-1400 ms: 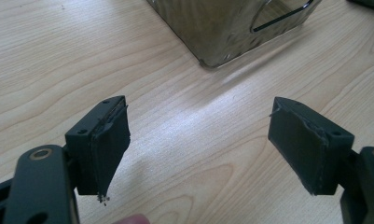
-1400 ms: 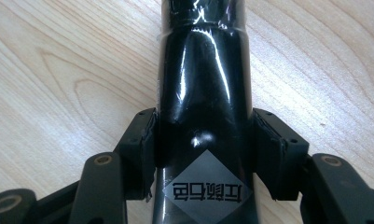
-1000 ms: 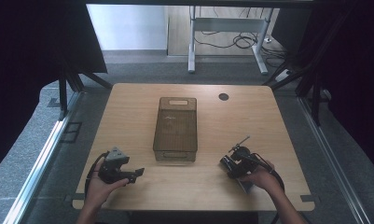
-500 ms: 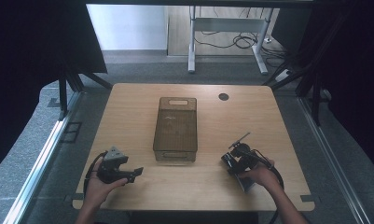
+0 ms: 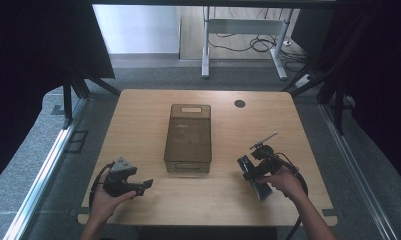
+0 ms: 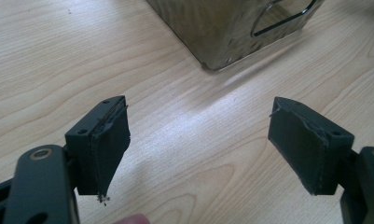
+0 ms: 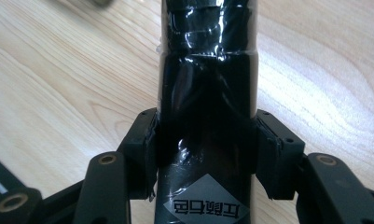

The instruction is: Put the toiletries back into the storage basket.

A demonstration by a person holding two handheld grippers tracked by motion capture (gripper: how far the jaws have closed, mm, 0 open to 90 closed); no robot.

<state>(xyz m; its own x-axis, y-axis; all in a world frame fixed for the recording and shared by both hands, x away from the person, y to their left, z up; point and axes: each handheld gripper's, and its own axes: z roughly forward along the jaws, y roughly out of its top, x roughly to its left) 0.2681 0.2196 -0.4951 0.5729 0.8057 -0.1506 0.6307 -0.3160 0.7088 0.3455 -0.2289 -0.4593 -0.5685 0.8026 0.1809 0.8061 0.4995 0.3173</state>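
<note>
A black tape-wrapped cylinder (image 7: 208,56) with a grey diamond label stands clamped between the jaws of my right gripper (image 7: 208,140). In the high view, that right gripper (image 5: 254,172) is held low over the table's near right, right of the bin. A brownish see-through bin (image 5: 187,166) lies lengthwise at the table's middle, and looks empty. My left gripper (image 5: 143,186) sits at the near left, pointing right. Its jaws stand wide apart over bare wood in the left gripper view (image 6: 198,121), with the bin's corner (image 6: 222,28) just ahead.
The wooden table (image 5: 138,115) has a dark round cable hole (image 5: 239,103) at its back right. Cables loop from both grippers near the front edge. Beyond the table are grey floor, a white metal frame (image 5: 243,25) and dark curtains on both sides.
The right hand has turned slightly with the cylinder still in its grip. The left gripper has hardly moved.
</note>
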